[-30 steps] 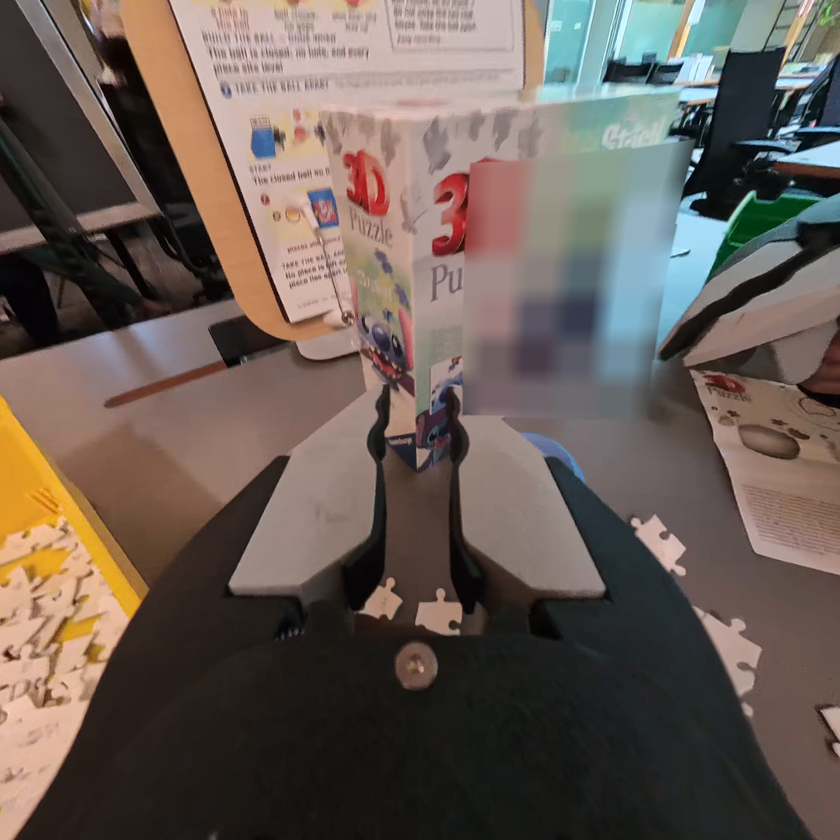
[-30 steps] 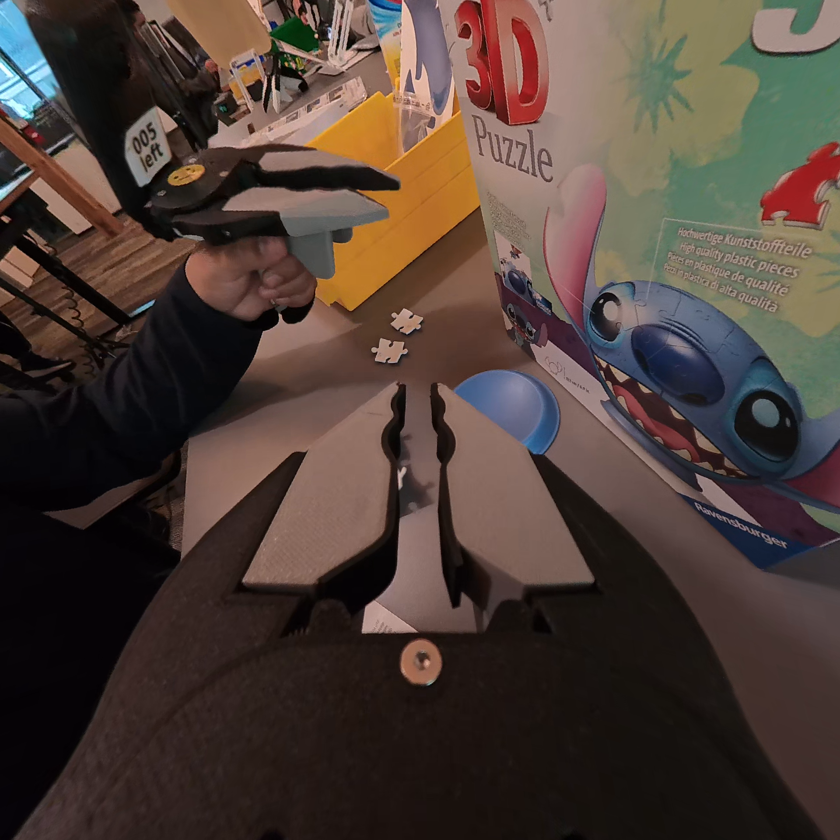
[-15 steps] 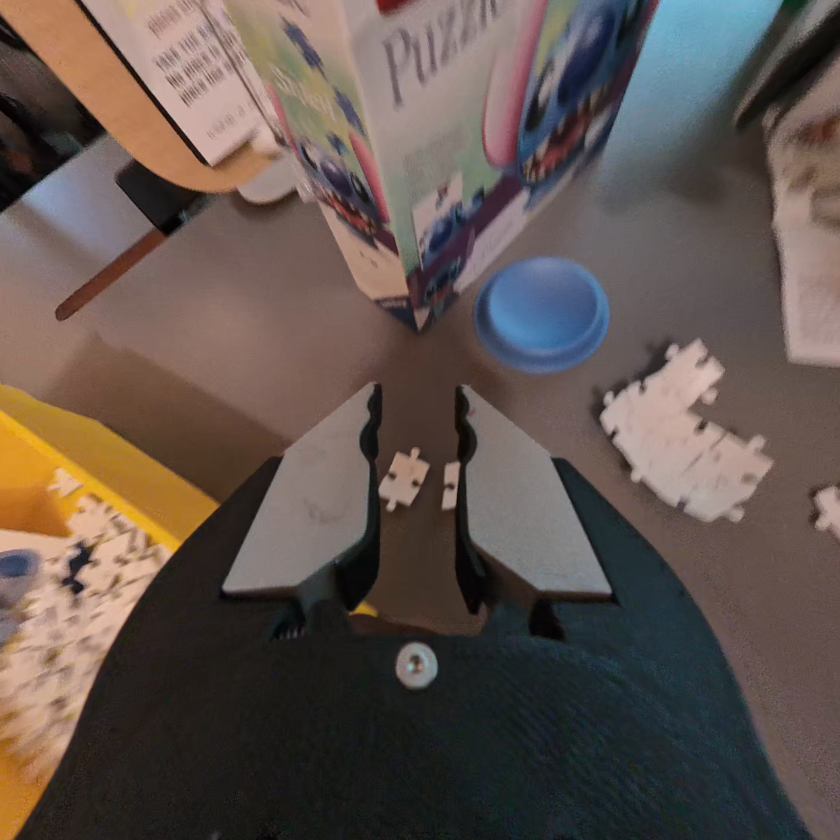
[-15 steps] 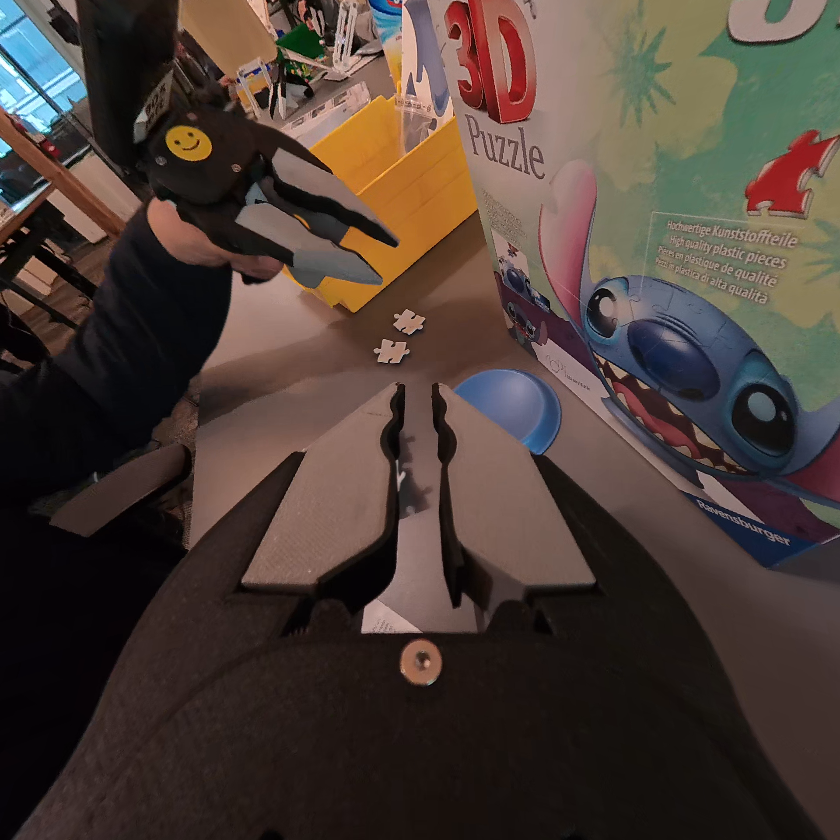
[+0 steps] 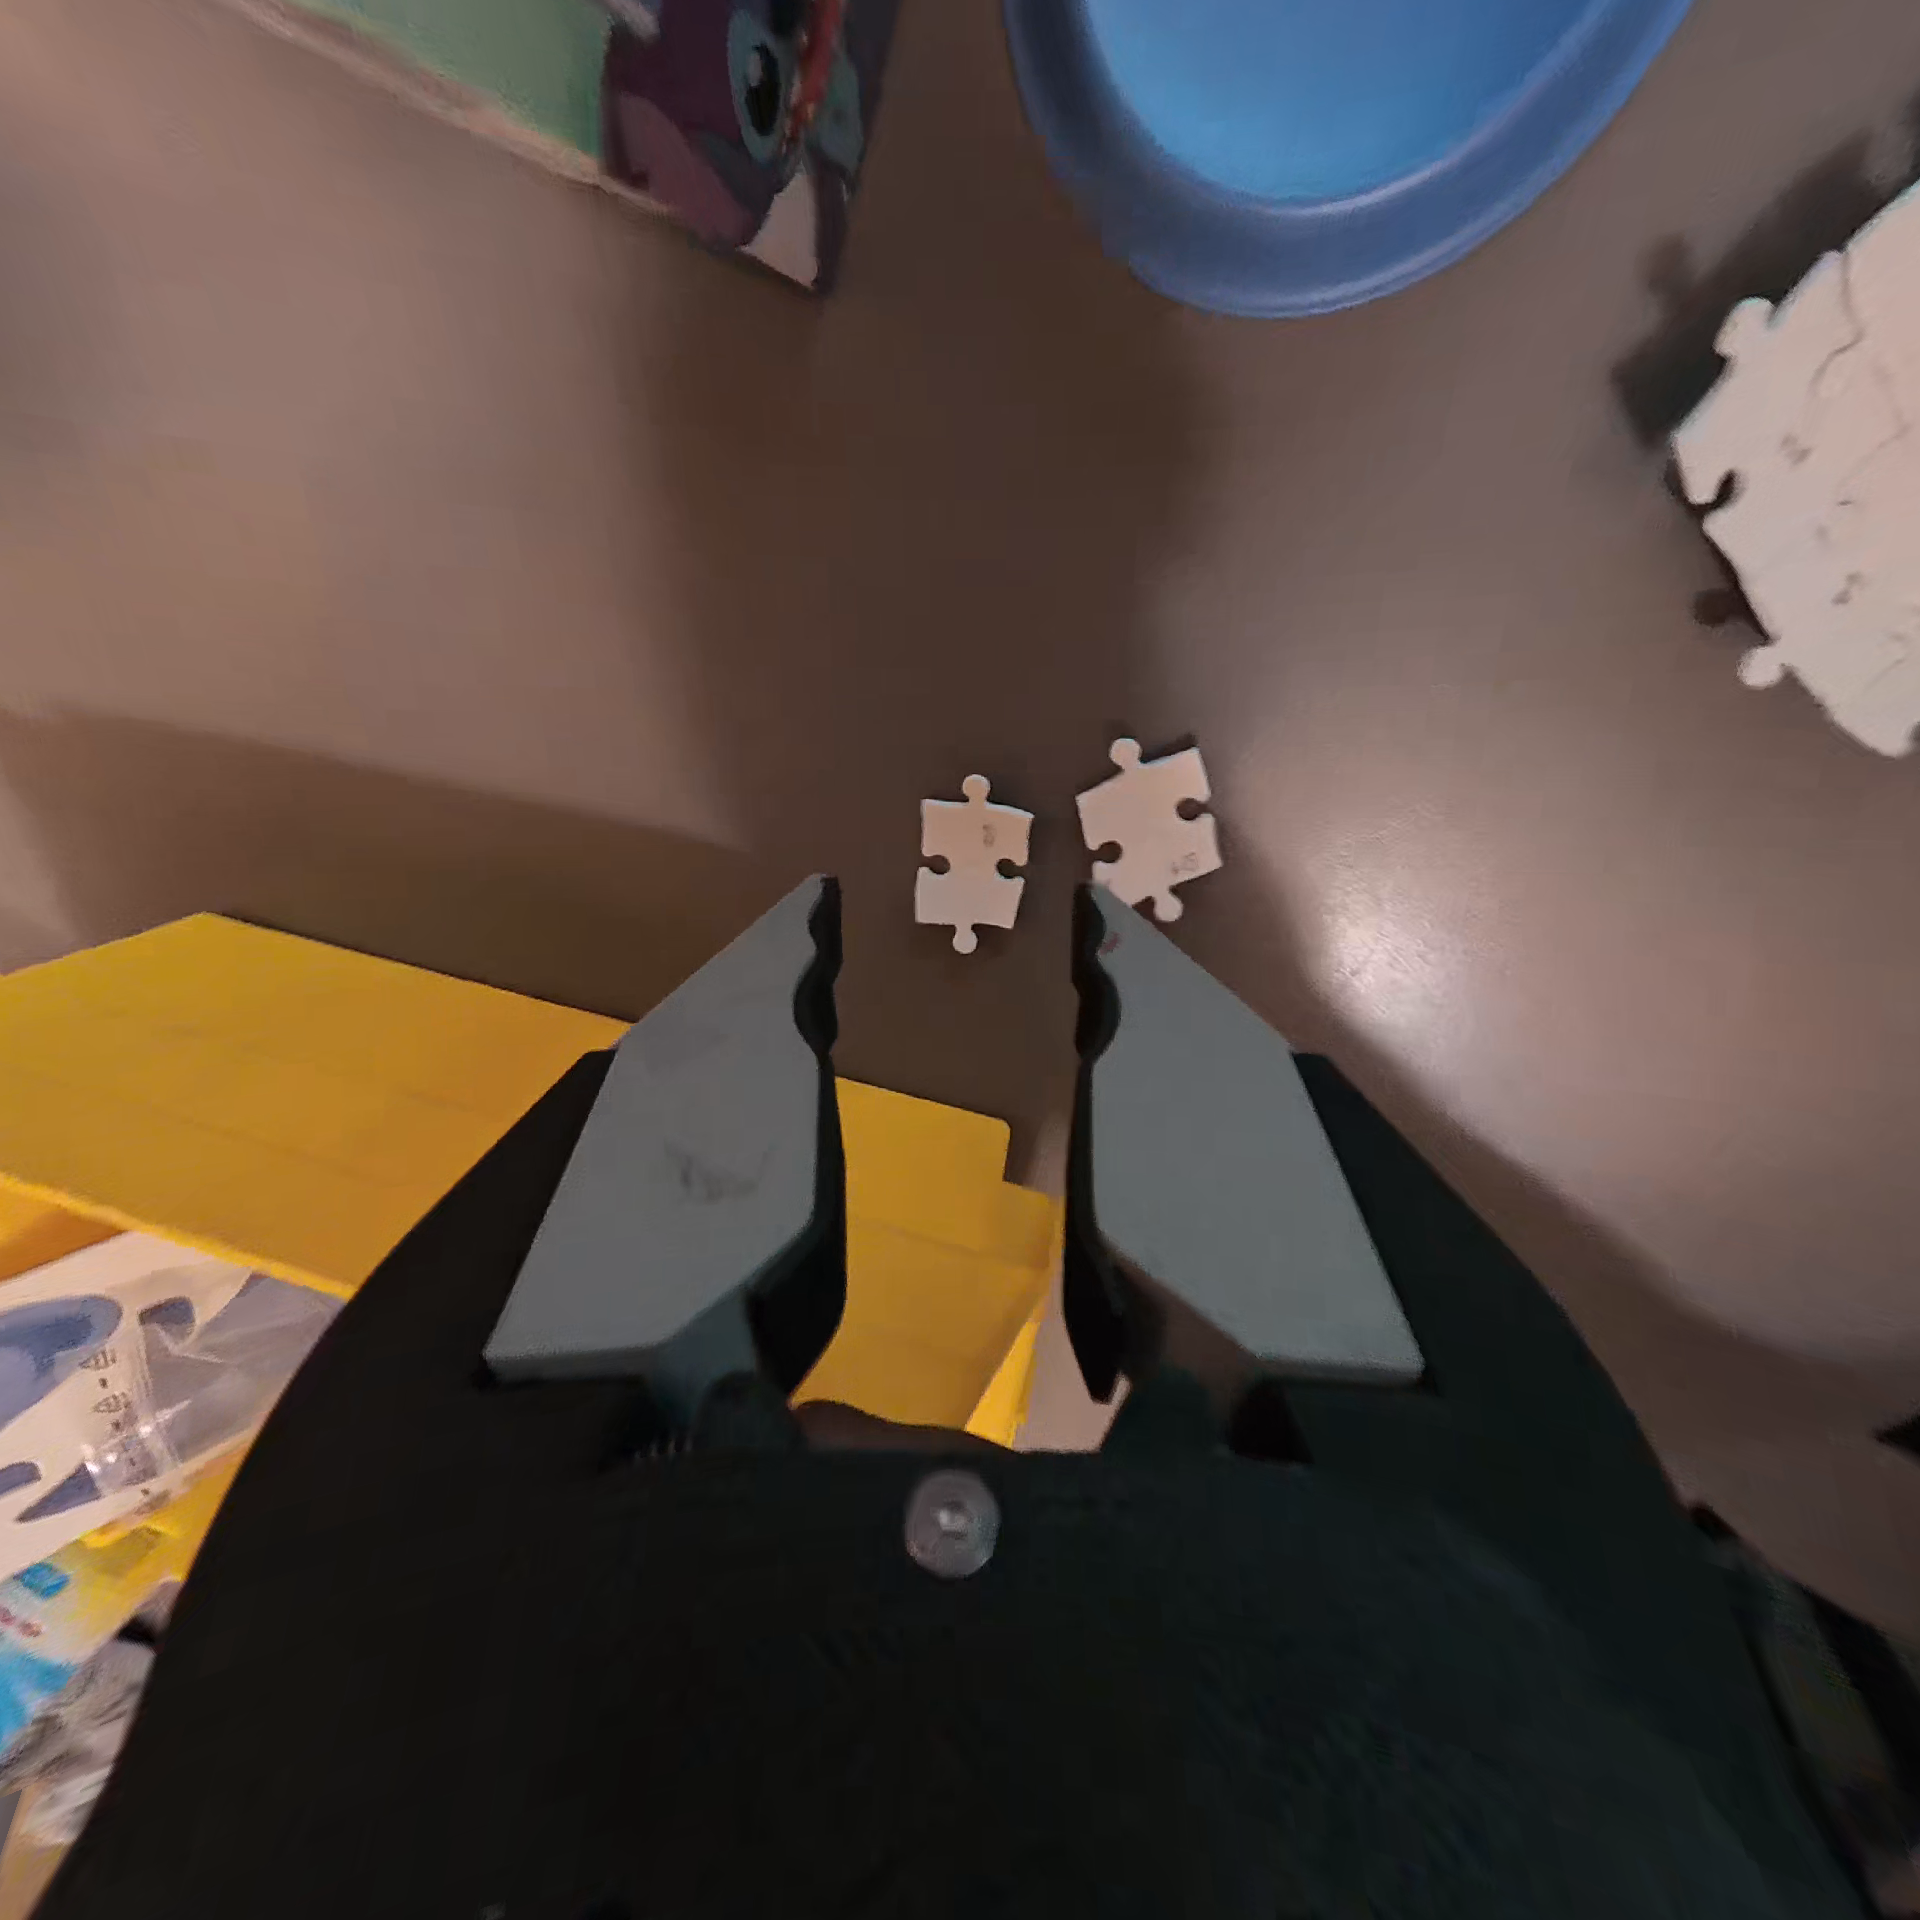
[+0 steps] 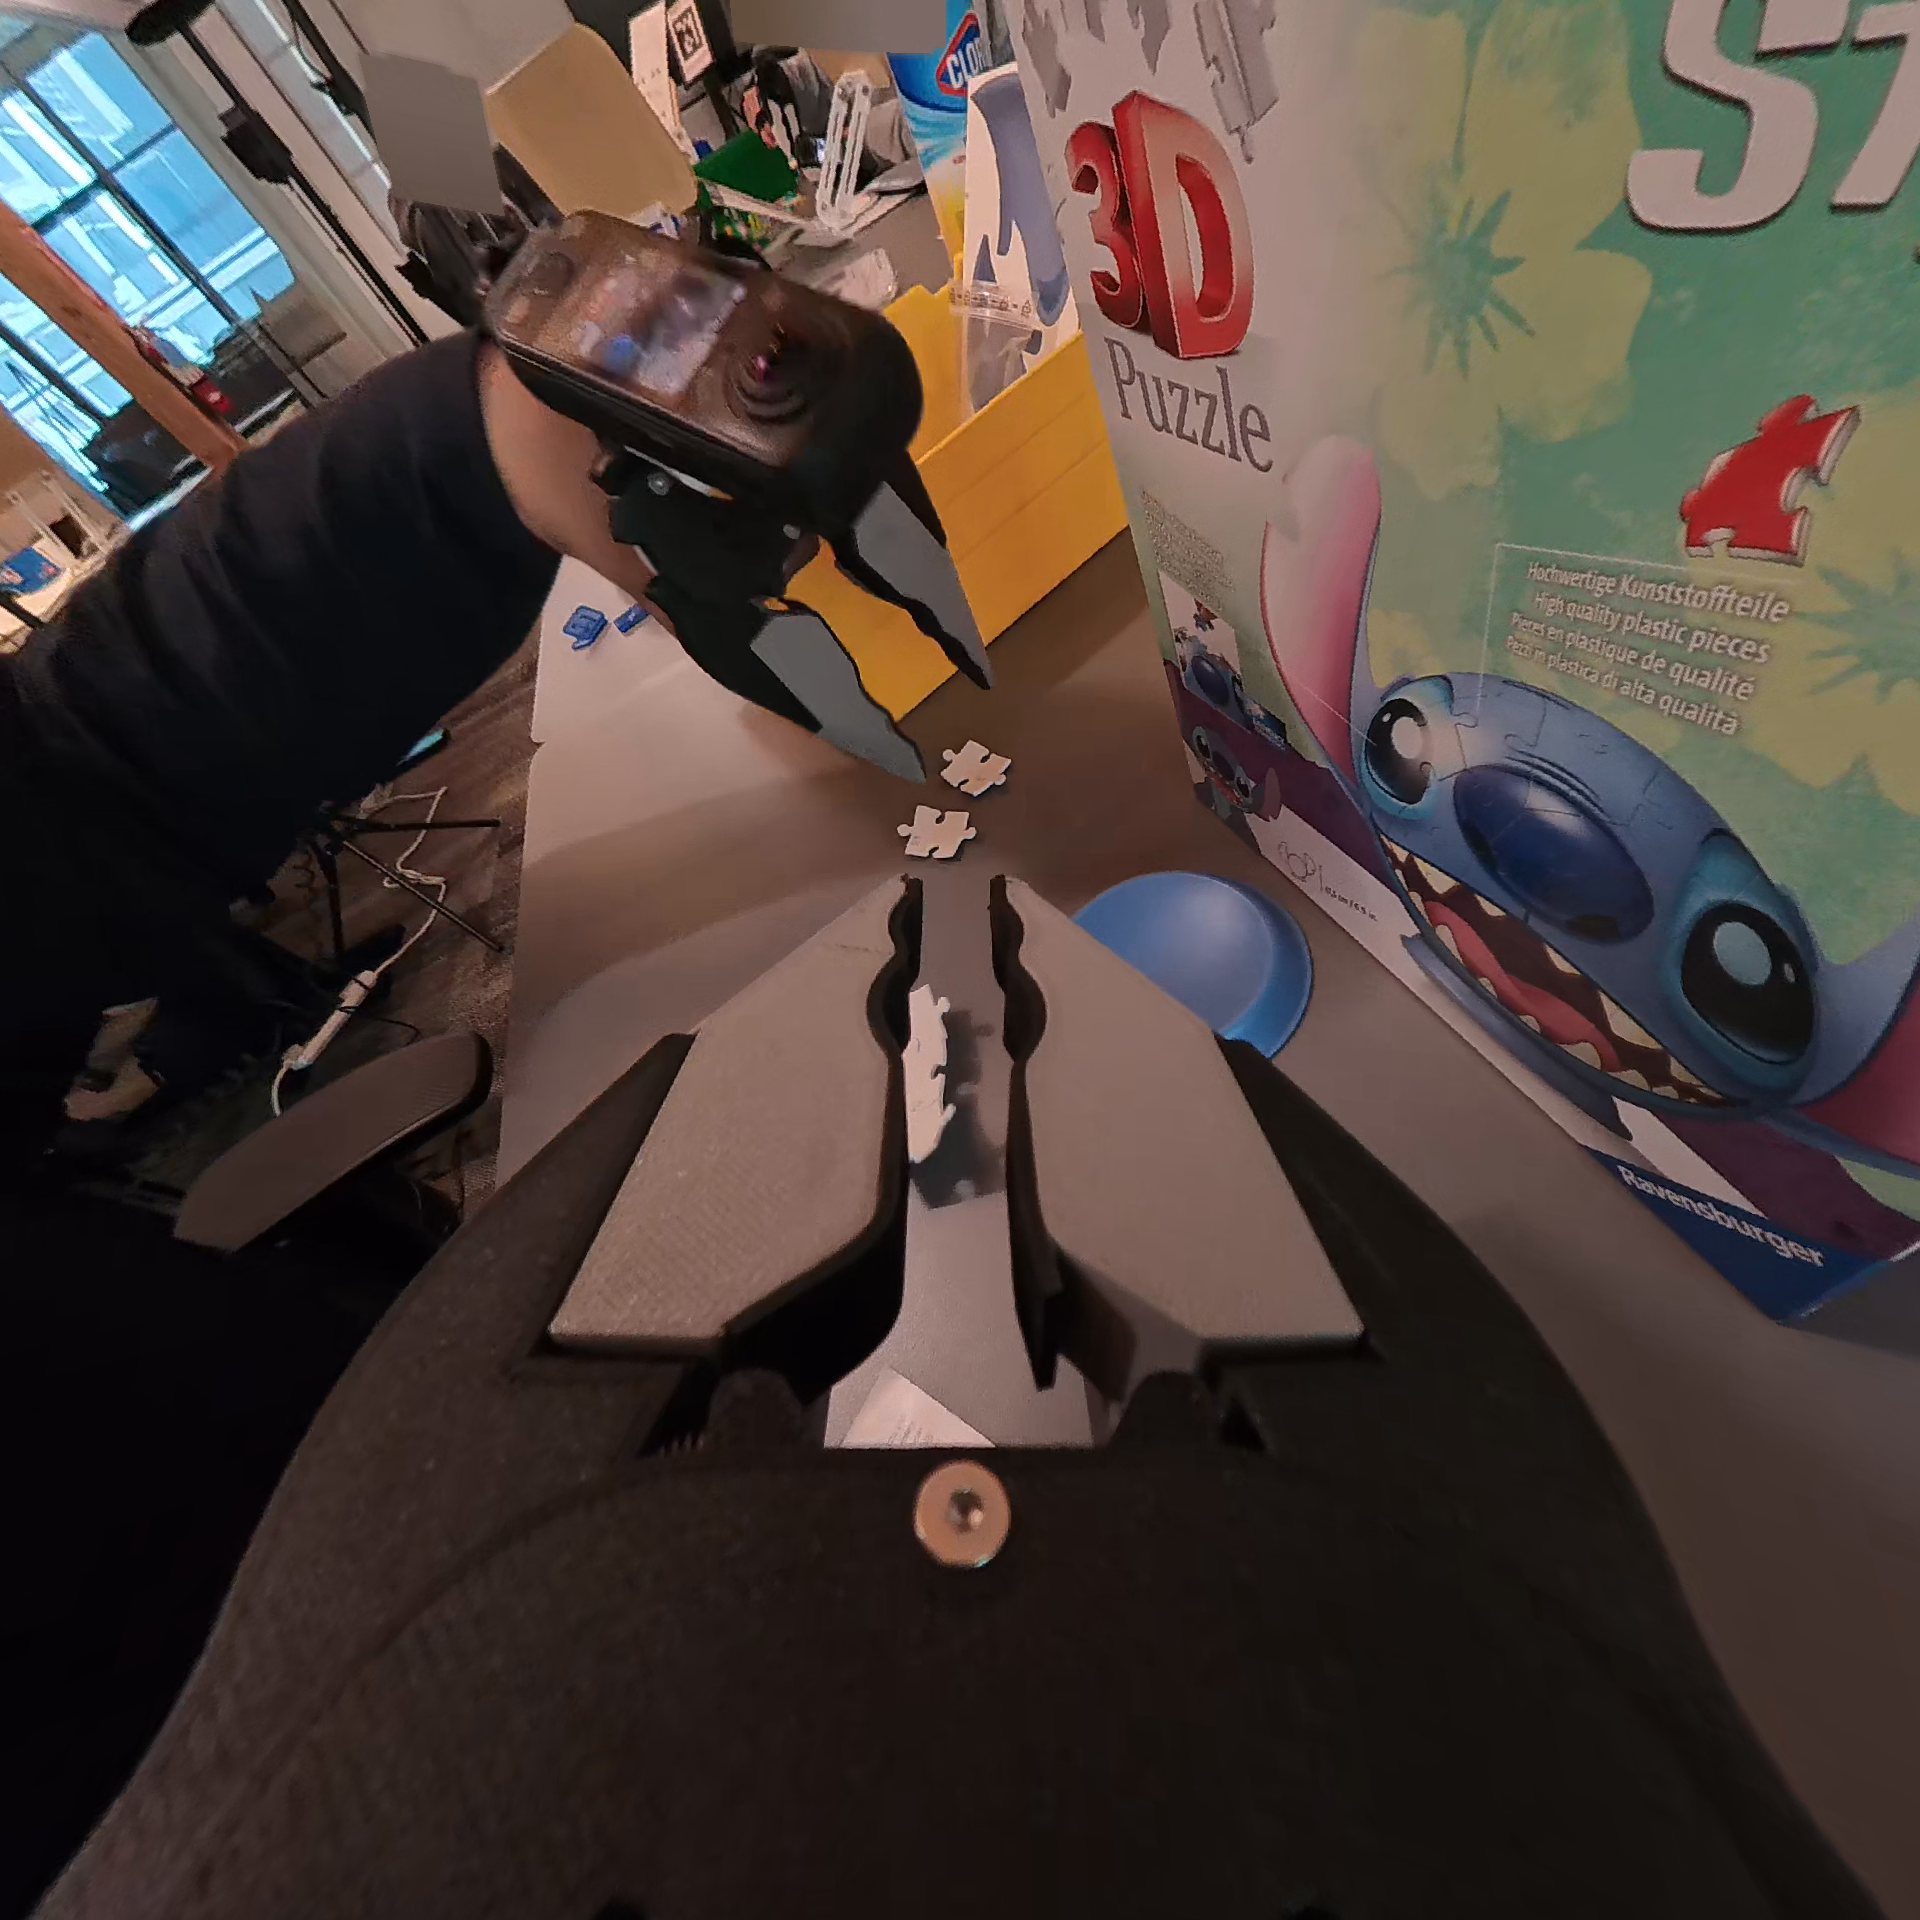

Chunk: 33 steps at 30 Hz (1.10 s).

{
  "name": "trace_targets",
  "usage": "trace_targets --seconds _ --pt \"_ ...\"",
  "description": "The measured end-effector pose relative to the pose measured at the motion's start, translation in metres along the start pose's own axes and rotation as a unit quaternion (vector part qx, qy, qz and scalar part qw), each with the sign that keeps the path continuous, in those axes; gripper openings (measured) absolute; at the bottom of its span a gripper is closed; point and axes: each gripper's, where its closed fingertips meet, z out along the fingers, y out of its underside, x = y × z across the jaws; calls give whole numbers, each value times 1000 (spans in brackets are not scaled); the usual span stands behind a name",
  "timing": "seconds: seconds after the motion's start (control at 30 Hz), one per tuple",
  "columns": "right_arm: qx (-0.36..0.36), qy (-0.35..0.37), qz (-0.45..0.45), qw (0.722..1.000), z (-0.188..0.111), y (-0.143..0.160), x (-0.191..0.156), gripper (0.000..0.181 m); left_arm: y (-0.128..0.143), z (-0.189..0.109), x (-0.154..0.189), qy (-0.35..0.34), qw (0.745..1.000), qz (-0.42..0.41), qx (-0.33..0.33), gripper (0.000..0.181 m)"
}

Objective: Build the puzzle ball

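Two loose white puzzle pieces lie side by side on the brown table, one [image 5: 971,862] straight ahead of my left gripper [image 5: 956,899] and the other [image 5: 1148,831] by its right fingertip. The left gripper is open, empty and points steeply down, its tips just above the table. The right wrist view shows it [image 6: 948,725] over the same pieces [image 6: 975,767] [image 6: 937,831]. A white patch of joined pieces [image 5: 1818,499] lies to the right. My right gripper [image 6: 953,885] is narrowly open and empty; the patch [image 6: 925,1070] shows through its gap.
A blue dish [image 5: 1330,135] [image 6: 1195,956] sits beyond the pieces beside the upright puzzle box [image 6: 1507,520] [image 5: 727,104]. A yellow bin [image 5: 312,1091] [image 6: 1018,488] with a plastic bag stands left of the left gripper. A person's dark sleeve [image 6: 312,623] holds that gripper. The tips of one gripper are about 20 centimetres away from the tips of the other. From the left gripper's tips to the blue dish [image 5: 1330,135] is close to 11 centimetres.
The left gripper has tipped from level to steeply downward and dropped close to the two loose pieces, its jaws a little wider. The right gripper has hardly moved.
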Motion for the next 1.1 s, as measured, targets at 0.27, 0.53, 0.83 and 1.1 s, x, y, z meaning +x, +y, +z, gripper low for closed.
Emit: trace_targets --seconds 0.27,0.53,0.83,1.1 --pt "16 -9 -2 1000 -8 -8 -5 10 3 29 -6 9 991 97 -96 45" --pt "33 -25 -2 999 -15 -16 -13 10 6 31 6 93 989 74 -87 22" --pt "20 -39 1 999 -13 -11 -16 10 7 26 0 -50 970 215 -103 22" --pt "-8 -71 41 997 -1 2 -18 14 -51 -32 39 -287 828 476 71 22"
